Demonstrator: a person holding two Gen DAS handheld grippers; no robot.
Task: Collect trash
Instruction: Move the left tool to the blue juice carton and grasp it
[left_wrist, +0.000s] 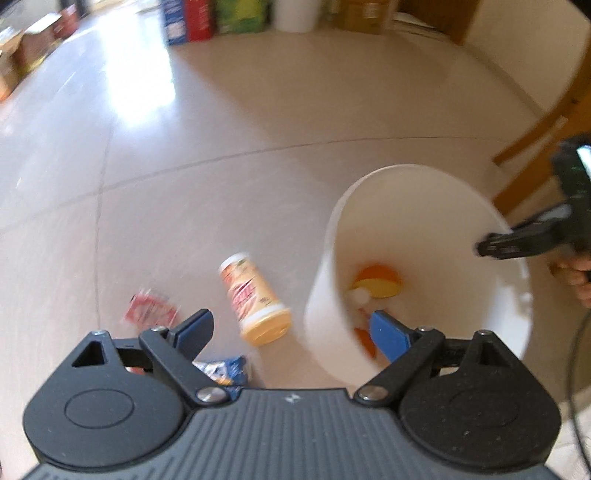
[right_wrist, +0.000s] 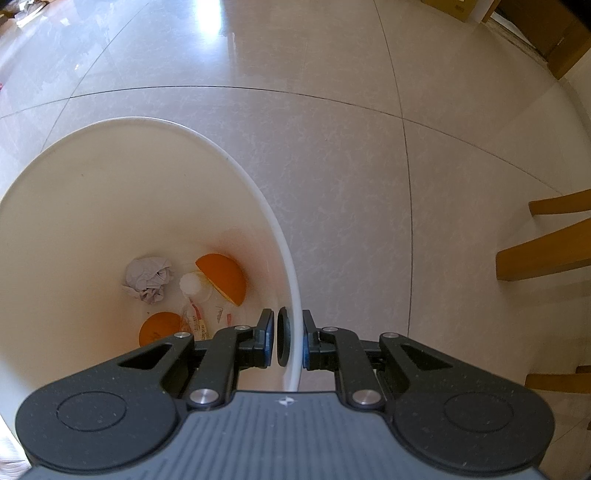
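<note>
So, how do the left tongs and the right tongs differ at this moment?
The left tongs are wide open with nothing between the pads; the right tongs are shut on the white bin, pinching its rim.

The left tongs hang above the floor, near a yellow canister lying on it; the right tongs sit at the bin's edge.

Both are black with blue pads and point steeply down.

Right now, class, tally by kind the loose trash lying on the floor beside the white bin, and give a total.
Canister: 1, the yellow canister
Wrappers: 2, the red wrapper and the blue-and-white wrapper
Total: 3
</note>
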